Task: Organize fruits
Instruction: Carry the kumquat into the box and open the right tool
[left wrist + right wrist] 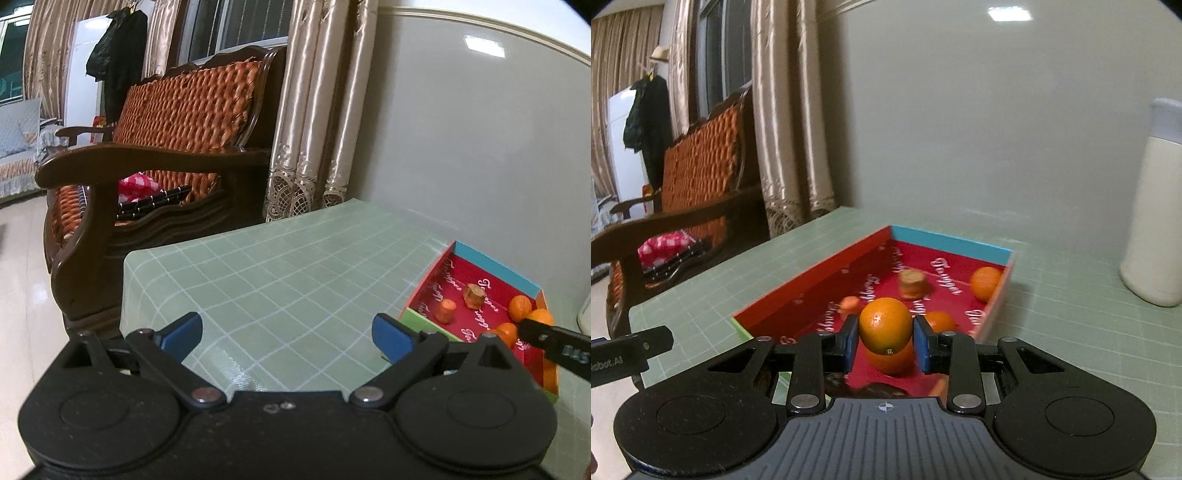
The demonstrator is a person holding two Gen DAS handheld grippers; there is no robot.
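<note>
Both wrist views face the red tray [436,273] [812,284].

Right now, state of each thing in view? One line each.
left gripper: open, nothing between its fingers, over the table.
right gripper: shut on the held orange, above the box.
box: open-topped, on the table.
loose oranges: lying in the box.
brown pieces: in the box.
white bottle: upright, capped.

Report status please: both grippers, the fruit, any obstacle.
Right gripper shut on orange, above red box. Left gripper open, empty, over table. Other oranges in box. Nothing blocks.
</note>
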